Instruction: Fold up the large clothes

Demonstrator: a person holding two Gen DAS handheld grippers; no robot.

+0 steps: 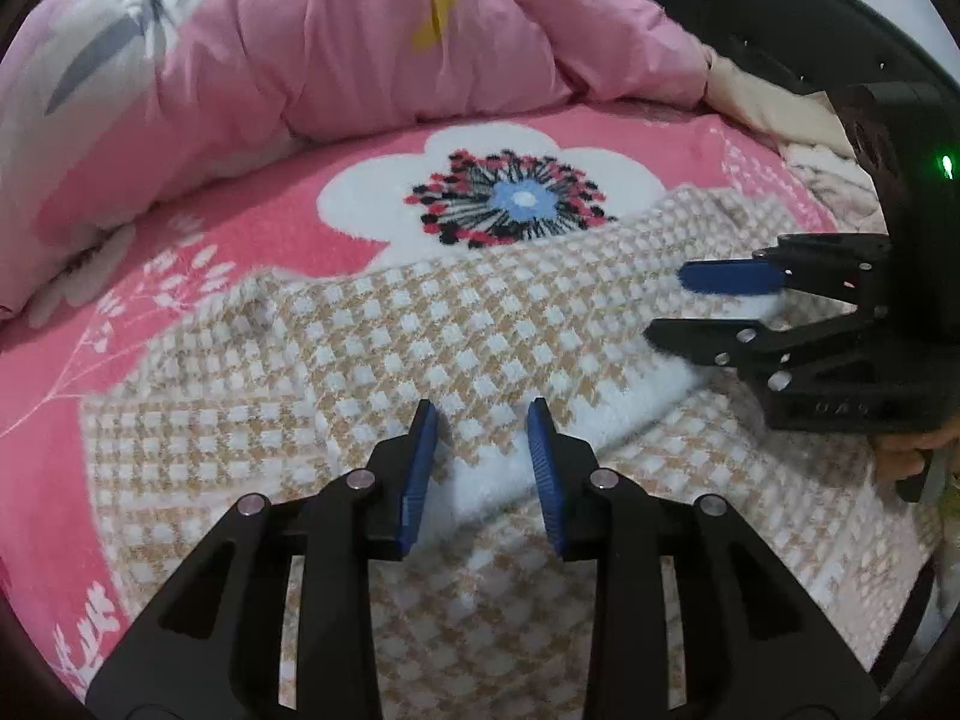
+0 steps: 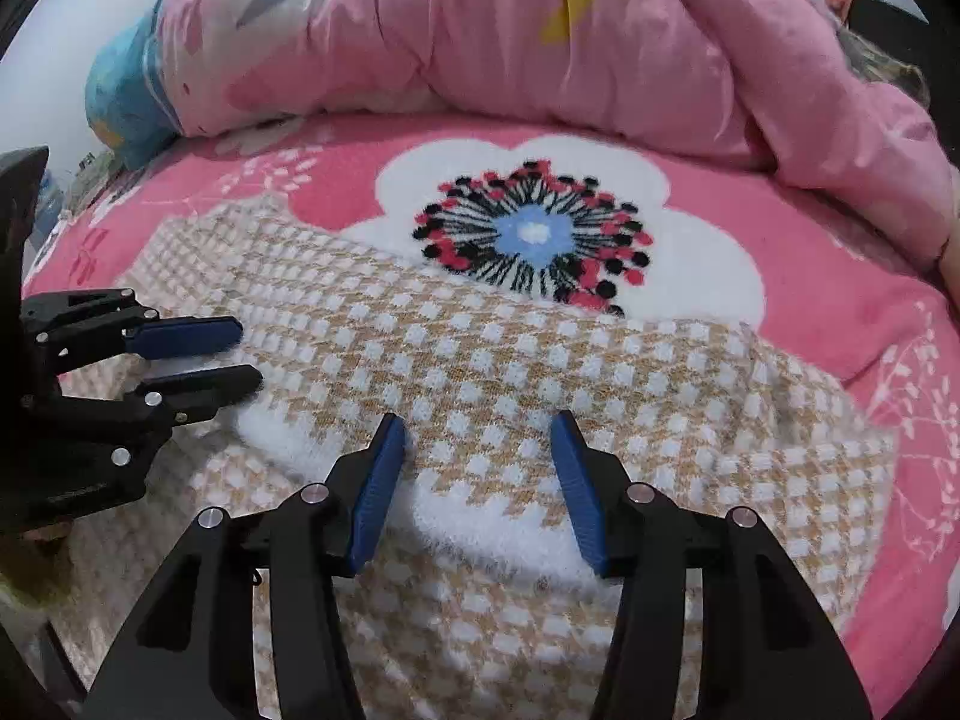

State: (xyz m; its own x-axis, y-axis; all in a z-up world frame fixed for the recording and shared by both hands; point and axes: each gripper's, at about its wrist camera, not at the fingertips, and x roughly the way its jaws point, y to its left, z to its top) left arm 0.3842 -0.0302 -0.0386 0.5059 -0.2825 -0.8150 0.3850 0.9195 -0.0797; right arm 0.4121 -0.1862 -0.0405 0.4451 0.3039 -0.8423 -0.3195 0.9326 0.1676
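Beige-and-white checked knit garment point(image 1: 384, 348) spread on pink floral blanket point(image 1: 252, 228) of the bed, white fuzzy hem point(image 2: 498, 531) folded across it, left tongs point(image 1: 483, 414) and right tongs point(image 2: 477, 426) held parted over hem, nothing gripped, pink duvet point(image 2: 480, 36) bunched behind.

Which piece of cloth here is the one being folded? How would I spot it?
Find the pink blanket with the big white flower, spread below the rumpled pink quilt. The garment lies on it, just under that flower. It alone is knitted in small tan and white checks with a fluffy white band.
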